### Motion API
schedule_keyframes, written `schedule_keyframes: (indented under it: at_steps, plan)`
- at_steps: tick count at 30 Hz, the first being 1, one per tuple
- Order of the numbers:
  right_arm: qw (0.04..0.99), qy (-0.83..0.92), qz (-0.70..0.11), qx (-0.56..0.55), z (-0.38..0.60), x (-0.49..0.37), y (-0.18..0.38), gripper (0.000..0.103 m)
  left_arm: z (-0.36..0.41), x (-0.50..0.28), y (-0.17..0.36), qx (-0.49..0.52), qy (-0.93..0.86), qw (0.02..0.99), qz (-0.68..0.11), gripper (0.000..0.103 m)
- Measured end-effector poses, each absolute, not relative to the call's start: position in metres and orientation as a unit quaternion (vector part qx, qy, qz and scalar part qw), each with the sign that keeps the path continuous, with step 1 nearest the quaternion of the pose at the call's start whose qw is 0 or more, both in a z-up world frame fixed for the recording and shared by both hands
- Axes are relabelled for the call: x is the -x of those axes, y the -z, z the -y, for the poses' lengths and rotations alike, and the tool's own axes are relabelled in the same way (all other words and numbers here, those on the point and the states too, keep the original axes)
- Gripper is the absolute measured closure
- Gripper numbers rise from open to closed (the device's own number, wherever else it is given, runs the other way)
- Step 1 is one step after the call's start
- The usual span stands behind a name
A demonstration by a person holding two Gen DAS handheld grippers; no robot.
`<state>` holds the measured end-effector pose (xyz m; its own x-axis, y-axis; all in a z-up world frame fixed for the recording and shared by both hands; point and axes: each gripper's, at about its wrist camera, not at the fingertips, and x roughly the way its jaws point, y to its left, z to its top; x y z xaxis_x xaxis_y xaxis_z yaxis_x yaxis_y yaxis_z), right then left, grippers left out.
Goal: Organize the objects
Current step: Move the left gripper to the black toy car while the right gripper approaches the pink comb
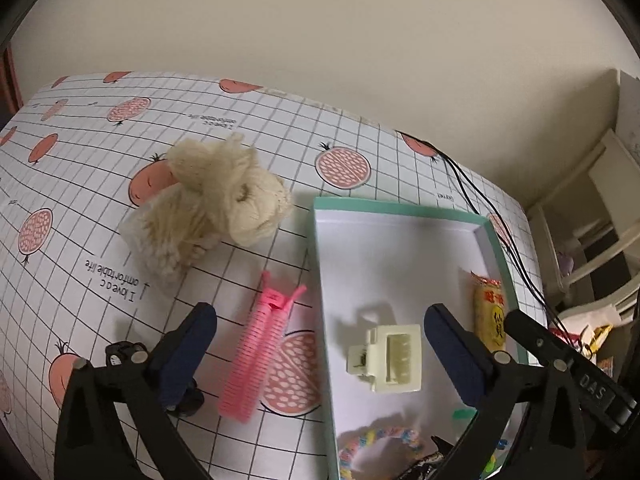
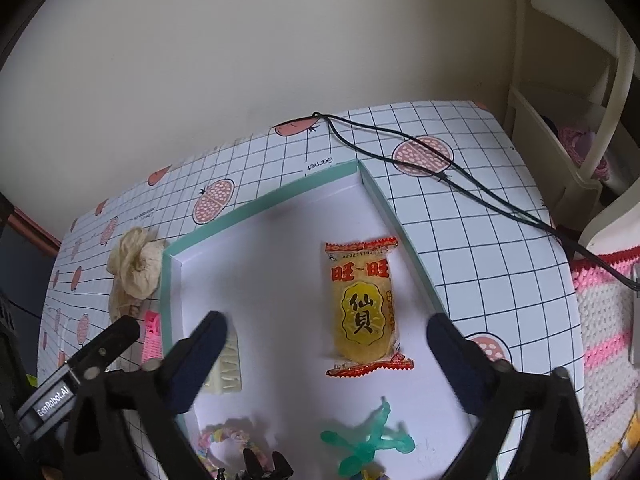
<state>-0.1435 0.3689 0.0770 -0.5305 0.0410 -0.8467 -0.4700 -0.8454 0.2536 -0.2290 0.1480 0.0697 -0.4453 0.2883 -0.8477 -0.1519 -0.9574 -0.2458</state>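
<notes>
A teal-rimmed white box (image 1: 320,280) sits on the gridded tablecloth. My left gripper (image 1: 320,344) hangs open over its left wall, with nothing between the fingers. Below it a cream claw clip (image 1: 390,358) lies in the box, and a pink hair roller (image 1: 260,348) lies outside on the cloth. My right gripper (image 2: 328,344) is open above the box (image 2: 260,208), and a yellow rice-cracker packet (image 2: 362,308) lies flat on the box floor beneath it. Also in the box are a green toy figure (image 2: 372,436) and a beaded bracelet (image 2: 224,436).
A fluffy cream hair piece (image 1: 216,200) lies on the cloth left of the box. A small black object (image 1: 120,354) sits under my left finger. Black cables (image 2: 460,176) run across the far right of the table. A pink-and-white crochet piece (image 2: 604,320) and white shelving stand beyond the right edge.
</notes>
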Motion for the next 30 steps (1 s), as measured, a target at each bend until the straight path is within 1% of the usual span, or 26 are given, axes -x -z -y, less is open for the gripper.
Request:
schedule_keyframes:
  at_steps: [3, 7, 15, 18, 25, 30]
  plan:
    - [0.149, -0.845, -0.23, 0.459, -0.368, 0.144, -0.077, 0.0, -0.145, 0.23, -0.069, 0.511, -0.848, 0.125, 0.07, 0.0]
    - [0.152, -0.85, -0.205, 0.461, -0.362, 0.146, -0.079, 0.0, -0.142, 0.231, -0.07, 0.51, -0.849, 0.118, 0.073, 0.0]
    - [0.148, -0.85, -0.199, 0.465, -0.358, 0.148, -0.079, 0.0, -0.139, 0.233, -0.07, 0.513, -0.848, 0.113, 0.073, 0.0]
    - [0.149, -0.854, -0.193, 0.46, -0.355, 0.149, -0.087, 0.0, -0.136, 0.234, -0.07, 0.515, -0.847, 0.109, 0.072, 0.0]
    - [0.128, -0.862, -0.19, 0.452, -0.332, 0.159, -0.096, 0.0, -0.117, 0.234, -0.067, 0.526, -0.846, 0.076, 0.049, 0.0]
    - [0.111, -0.859, -0.185, 0.465, -0.307, 0.174, -0.091, 0.0, -0.093, 0.233, -0.061, 0.54, -0.837, 0.056, 0.066, 0.0]
